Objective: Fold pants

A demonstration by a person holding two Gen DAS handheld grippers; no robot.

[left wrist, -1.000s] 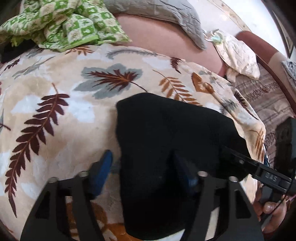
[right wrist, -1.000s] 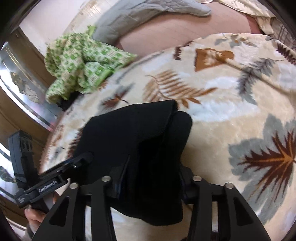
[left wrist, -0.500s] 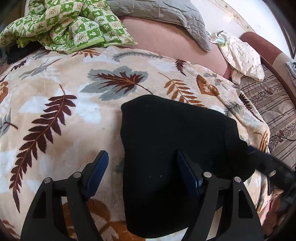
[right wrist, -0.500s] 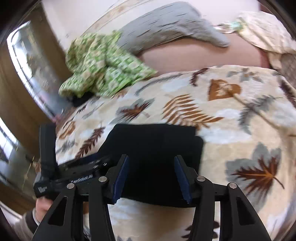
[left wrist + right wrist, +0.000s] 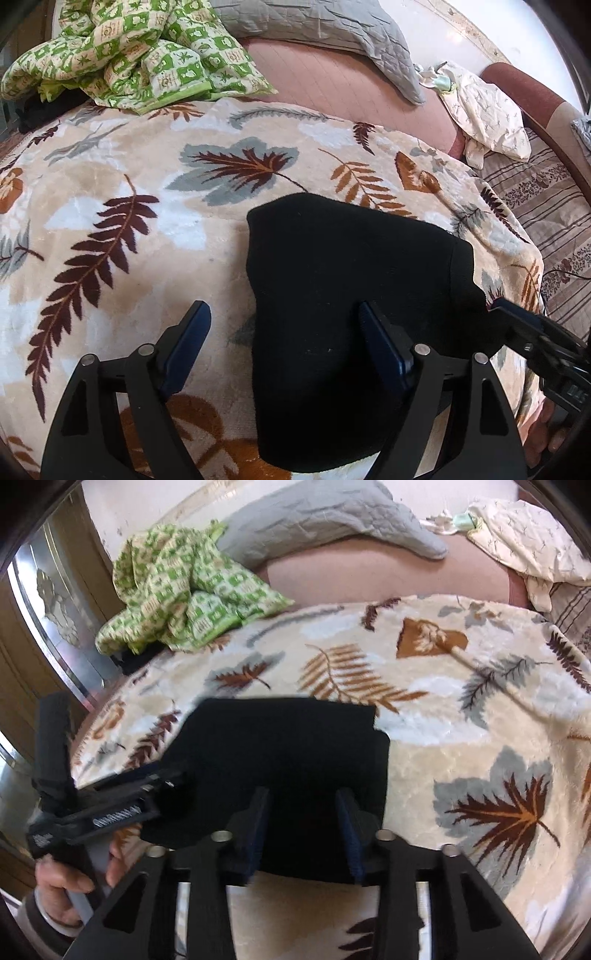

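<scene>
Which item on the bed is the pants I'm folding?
Find the leaf-print blanket spread over the bed. On its near edge lies a flat folded black bundle, the pants. It is the only plain black thing; the crumpled green checked cloth lies farther back.

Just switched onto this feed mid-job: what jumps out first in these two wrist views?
The black pants, folded into a compact block, lie flat near the front edge of the leaf-print blanket, dark against its cream pile. Both grippers hover over them with jaws apart, the left gripper straddling the left edge, the right gripper above the near edge. Behind, a crumpled green checked cloth sits by a grey pillow.
</scene>
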